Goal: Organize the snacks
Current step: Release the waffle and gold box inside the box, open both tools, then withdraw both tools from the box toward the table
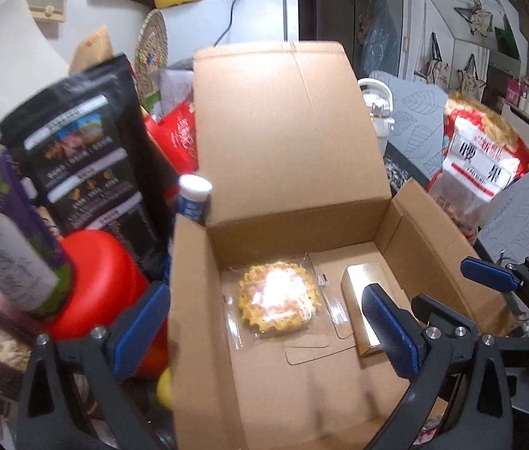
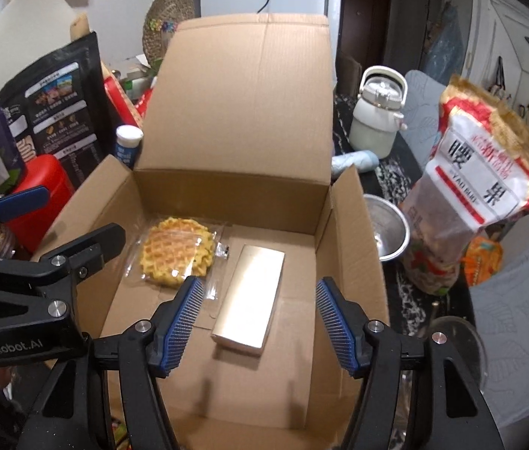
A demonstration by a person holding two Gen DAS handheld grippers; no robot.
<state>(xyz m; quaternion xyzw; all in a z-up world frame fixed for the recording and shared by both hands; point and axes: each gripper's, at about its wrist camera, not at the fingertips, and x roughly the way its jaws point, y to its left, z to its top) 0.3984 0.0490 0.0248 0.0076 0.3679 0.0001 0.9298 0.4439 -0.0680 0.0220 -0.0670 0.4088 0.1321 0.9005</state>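
We look into an open brown cardboard box (image 2: 174,191) that stands on the cluttered counter, its lid flap raised at the far side. On its floor lie two snacks: a round yellow waffle in clear plastic wrap (image 2: 177,257) at the left, and a flat rectangular golden box (image 2: 251,296) just beside it at the right, apart from the waffle itself.

Our right gripper (image 2: 258,322) hangs over the golden box with its blue fingers (image 2: 183,322) about half open and holding nothing; the box lies below, between them, its long axis running away from us and a little to the right. Our left gripper (image 1: 264,332) stands wide open and empty too, one finger outside the left wall of the cardboard box and the other inside.

More snacks wait outside: a tall red-and-white bag of nuts (image 2: 478,191) at the right, nearer to our right hand, and a black stand-up pouch (image 1: 88,153) at the left, nearer to our left hand. We judge the bag of nuts a likely next pick for the right hand.
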